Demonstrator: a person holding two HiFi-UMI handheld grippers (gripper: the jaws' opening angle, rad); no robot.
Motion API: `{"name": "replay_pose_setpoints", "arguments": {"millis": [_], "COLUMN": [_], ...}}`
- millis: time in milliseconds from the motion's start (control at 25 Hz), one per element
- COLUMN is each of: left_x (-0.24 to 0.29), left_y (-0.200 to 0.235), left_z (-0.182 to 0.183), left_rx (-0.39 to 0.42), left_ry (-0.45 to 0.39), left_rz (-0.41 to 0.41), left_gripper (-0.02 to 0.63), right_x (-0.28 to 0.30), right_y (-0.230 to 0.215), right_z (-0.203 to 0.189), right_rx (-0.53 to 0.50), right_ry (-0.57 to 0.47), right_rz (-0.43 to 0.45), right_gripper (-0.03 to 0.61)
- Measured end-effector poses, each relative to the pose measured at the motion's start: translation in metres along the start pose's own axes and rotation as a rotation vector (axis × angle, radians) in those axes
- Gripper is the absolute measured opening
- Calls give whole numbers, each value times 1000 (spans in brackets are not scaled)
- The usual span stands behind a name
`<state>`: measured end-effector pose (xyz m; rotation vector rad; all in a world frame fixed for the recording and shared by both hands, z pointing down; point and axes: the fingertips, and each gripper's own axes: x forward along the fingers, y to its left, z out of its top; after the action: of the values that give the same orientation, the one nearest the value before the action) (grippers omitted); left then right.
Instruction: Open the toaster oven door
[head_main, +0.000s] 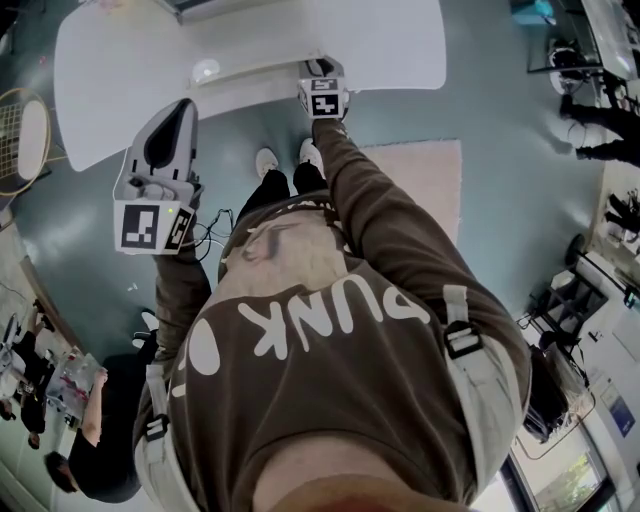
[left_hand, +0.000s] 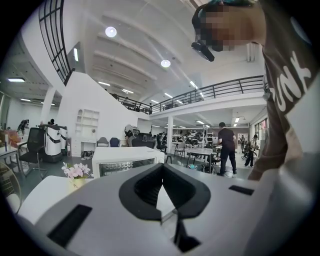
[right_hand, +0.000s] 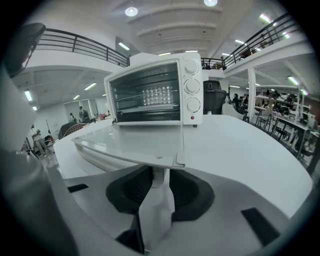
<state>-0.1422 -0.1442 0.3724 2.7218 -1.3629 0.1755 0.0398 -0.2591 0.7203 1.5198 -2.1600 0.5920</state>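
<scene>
Head view: two grippers; the left gripper (head_main: 180, 110) hangs beside the one table (head_main: 120, 60); the right gripper (head_main: 322, 70) is at its edge.
Left gripper view: jaws together, holding nothing.
Right gripper view: jaws pinch the door (right_hand: 130, 142), flat open; one oven (right_hand: 155, 90), three knobs (right_hand: 191, 86).

White toaster oven (right_hand: 156, 89), door (right_hand: 134, 144) open, lying flat.

glossy white toaster oven (right_hand: 192, 60), glass door (right_hand: 135, 140), smooth matt table (right_hand: 240, 145)
</scene>
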Motion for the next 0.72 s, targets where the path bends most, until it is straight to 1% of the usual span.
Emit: {"name": "replay_pose_setpoints", "arguments": {"millis": [120,240,440,720], "left_x": [1,1,0,-1], "left_y": [0,-1,-2,1], "left_z": [-4,-7,-5,-9], "left_rx": [-1,-4,-5,-5], "left_ry": [3,4,2,5], "left_rz": [-3,-8,-15,-26], "left_gripper": [3,3,3,3], "right_x": [2,1,-4,-3], "right_y": [-1,2,-1,5], "right_z": [-3,-6,3,-3], "right_rx": [-5,5,-18,-26], "right_ry": [-3,7,-20,0], "right_rz": [-18,-12,-28,-53], "right_gripper": [112,112,115,120]}}
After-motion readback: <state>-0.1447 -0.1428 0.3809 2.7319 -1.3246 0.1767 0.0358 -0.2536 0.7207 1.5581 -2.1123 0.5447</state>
